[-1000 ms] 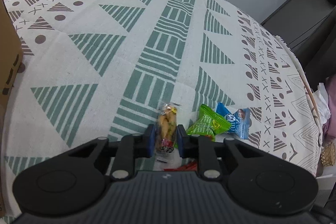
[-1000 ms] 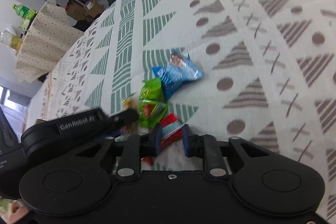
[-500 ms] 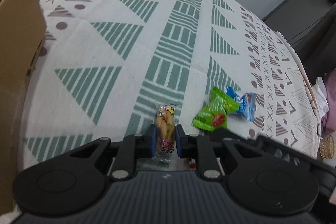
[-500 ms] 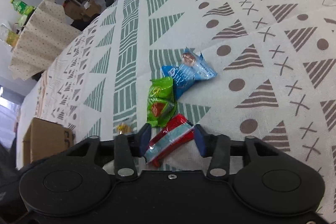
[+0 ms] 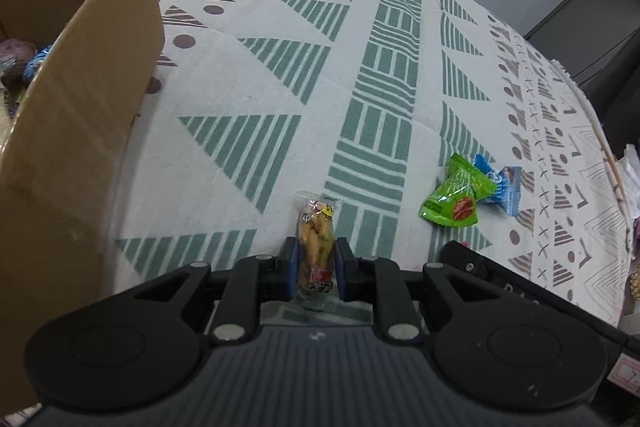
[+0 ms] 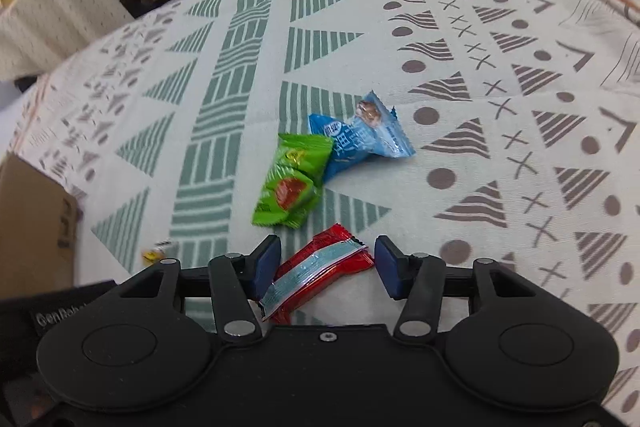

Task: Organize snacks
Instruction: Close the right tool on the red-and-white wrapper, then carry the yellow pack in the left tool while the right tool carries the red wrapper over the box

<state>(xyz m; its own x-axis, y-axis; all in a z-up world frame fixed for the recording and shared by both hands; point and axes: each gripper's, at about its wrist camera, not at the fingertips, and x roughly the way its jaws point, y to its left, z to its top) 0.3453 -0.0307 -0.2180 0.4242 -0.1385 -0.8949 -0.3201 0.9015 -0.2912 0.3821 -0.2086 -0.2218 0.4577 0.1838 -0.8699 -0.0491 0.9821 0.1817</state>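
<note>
My left gripper point(image 5: 315, 259) is shut on a clear packet of yellow snack sticks point(image 5: 316, 227), held just above the patterned tablecloth point(image 5: 280, 87). To its left stands the open cardboard box point(image 5: 80, 107) with a few wrapped snacks inside. My right gripper point(image 6: 326, 263) stands open. A red snack packet point(image 6: 316, 271) lies on the cloth between its jaws, slanted, and the pads do not squeeze it. Just beyond it lie a green packet point(image 6: 292, 183) and a blue packet point(image 6: 360, 139), touching each other. The left wrist view shows that green packet point(image 5: 454, 195) and blue packet point(image 5: 500, 183) at the right.
A corner of the box point(image 6: 32, 219) shows at the left of the right wrist view. The cloth's edge drops off at the right point(image 5: 608, 155). Beyond the far edge are a second covered table point(image 6: 60, 11), bottles and shoes on the floor.
My right jaws have spread apart and released the red packet, which now rests on the cloth. My left gripper carried the yellow packet leftward, and the box has come into view.
</note>
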